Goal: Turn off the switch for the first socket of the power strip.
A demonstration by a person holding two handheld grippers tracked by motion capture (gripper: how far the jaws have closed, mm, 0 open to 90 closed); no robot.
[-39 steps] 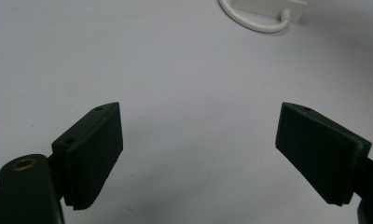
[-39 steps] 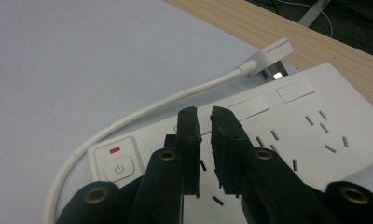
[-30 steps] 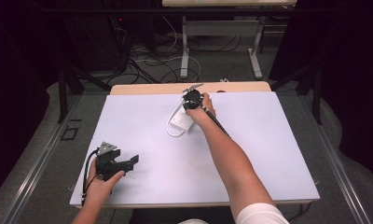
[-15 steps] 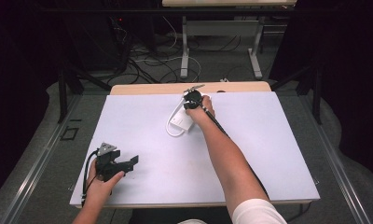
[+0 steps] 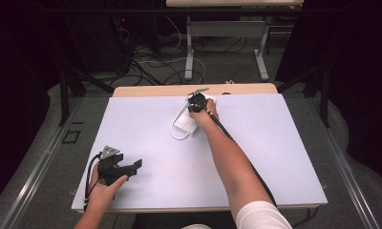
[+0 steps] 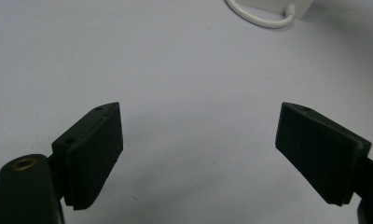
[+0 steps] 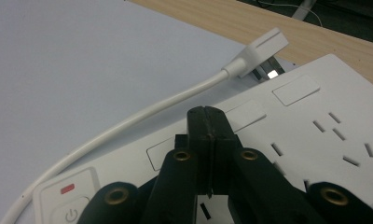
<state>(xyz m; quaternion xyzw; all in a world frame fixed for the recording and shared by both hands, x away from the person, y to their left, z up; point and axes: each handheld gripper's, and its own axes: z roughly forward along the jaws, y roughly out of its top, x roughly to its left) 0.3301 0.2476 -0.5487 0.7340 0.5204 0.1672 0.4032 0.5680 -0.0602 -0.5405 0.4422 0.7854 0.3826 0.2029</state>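
1. Power strip, white and flat, lies on the desk toward twelve o'clock from the desk's middle, close to the far edge. In the right gripper view the power strip shows several socket slots, blank rectangular covers, and a power button with a small red mark at the near corner.
2. Its white cord loops out from the strip's nine o'clock side and curls back along it. In the right gripper view the cord runs up to a flat white plug that rests at the strip's far edge, its metal pins showing beneath it.
3. Right gripper hangs over the strip's far end, held by a hand at the end of a bare forearm that reaches from six o'clock. From its own camera the right gripper has both jaws pressed together with nothing between them, their tips just above the strip's top face; I cannot tell whether they touch it.
4. Left gripper sits well apart, near the desk's seven o'clock corner, held low in the other hand. In its own view the left gripper has jaws spread wide, with bare white desk between them.
5. Beyond the desk, at twelve o'clock, dark cables lie on the floor.
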